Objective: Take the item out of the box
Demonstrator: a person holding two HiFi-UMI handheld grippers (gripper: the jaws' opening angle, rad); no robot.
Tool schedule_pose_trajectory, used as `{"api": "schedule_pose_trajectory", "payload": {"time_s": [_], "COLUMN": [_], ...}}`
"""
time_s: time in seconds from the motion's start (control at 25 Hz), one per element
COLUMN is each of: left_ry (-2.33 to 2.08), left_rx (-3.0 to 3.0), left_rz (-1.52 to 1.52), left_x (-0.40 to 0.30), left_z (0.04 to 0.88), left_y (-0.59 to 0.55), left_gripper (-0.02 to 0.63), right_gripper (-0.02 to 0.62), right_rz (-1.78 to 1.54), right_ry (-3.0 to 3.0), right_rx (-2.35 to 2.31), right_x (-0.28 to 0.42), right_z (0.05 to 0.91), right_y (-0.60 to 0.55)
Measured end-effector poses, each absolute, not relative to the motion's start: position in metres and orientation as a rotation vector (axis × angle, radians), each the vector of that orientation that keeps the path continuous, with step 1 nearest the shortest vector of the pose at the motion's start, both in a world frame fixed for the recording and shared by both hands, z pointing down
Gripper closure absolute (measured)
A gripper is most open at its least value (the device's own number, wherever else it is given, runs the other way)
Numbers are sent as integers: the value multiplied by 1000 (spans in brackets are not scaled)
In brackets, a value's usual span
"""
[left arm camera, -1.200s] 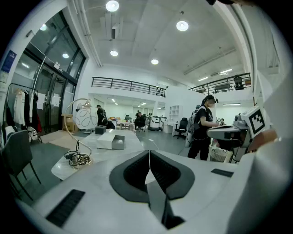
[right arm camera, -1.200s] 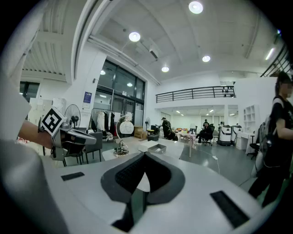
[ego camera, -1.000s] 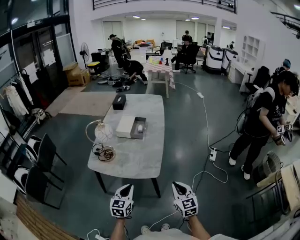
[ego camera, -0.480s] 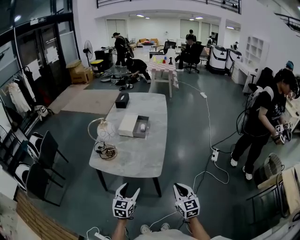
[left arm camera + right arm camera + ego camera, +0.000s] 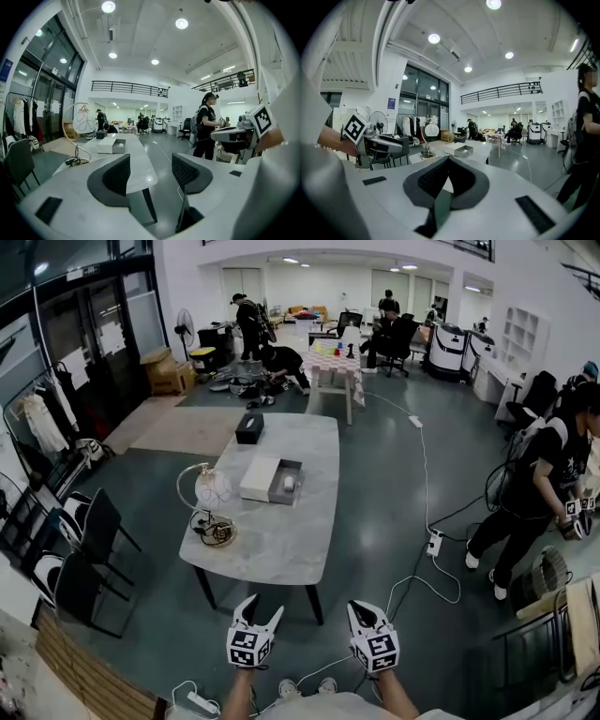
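An open grey box (image 5: pixel 284 482) with a small white item (image 5: pixel 289 484) in it sits mid-table, its white lid (image 5: pixel 258 477) lying beside it on the left. The box is also visible far ahead in the left gripper view (image 5: pixel 118 146) and the right gripper view (image 5: pixel 464 150). Both grippers hang short of the table's near end, well away from the box. My left gripper (image 5: pixel 261 607) (image 5: pixel 150 161) has just been opening its jaws, and nothing is between them. My right gripper (image 5: pixel 364 607) (image 5: pixel 447 161) is shut and holds nothing.
On the marble table (image 5: pixel 281 545) also stand a globe lamp with coiled cord (image 5: pixel 211 493) and a black tissue box (image 5: pixel 249 427). Black chairs (image 5: pixel 89 549) stand left. A power strip and cables (image 5: pixel 434 542) lie on the floor right, near a person in black (image 5: pixel 539 484).
My left gripper's jaws went from shut to wide open. The right gripper stayed shut. Both grippers stayed roughly where they were.
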State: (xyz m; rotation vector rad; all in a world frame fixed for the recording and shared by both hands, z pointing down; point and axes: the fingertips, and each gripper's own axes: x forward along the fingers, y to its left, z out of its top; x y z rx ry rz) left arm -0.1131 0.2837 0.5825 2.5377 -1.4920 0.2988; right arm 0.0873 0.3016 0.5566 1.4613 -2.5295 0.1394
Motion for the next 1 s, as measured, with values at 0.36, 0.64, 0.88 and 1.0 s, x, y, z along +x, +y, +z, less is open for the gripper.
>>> {"api": "schedule_pose_trajectory", "payload": {"time_s": [0.36,0.64,0.88,1.0], "left_ry": [-1528,-1558,-1572,-1577], "left_rx": [2515,2491,2484,2479], "left_rz": [306,320,316,318], "left_x": [-84,-74,-73,-73], "left_z": [582,587,591,591], "left_y": [286,280,267,259], "left_gripper": [350,350,350,350], "right_gripper": [594,594,594,594], "right_rz": [149,163,170,162], "right_ry": [-2550,-2557,-2565,-2568], "right_rx": [1403,1355,1345,1344], "right_x": [111,122,124,123], "right_z": [566,577,582,580], "right_y": [306,297,280,270]}}
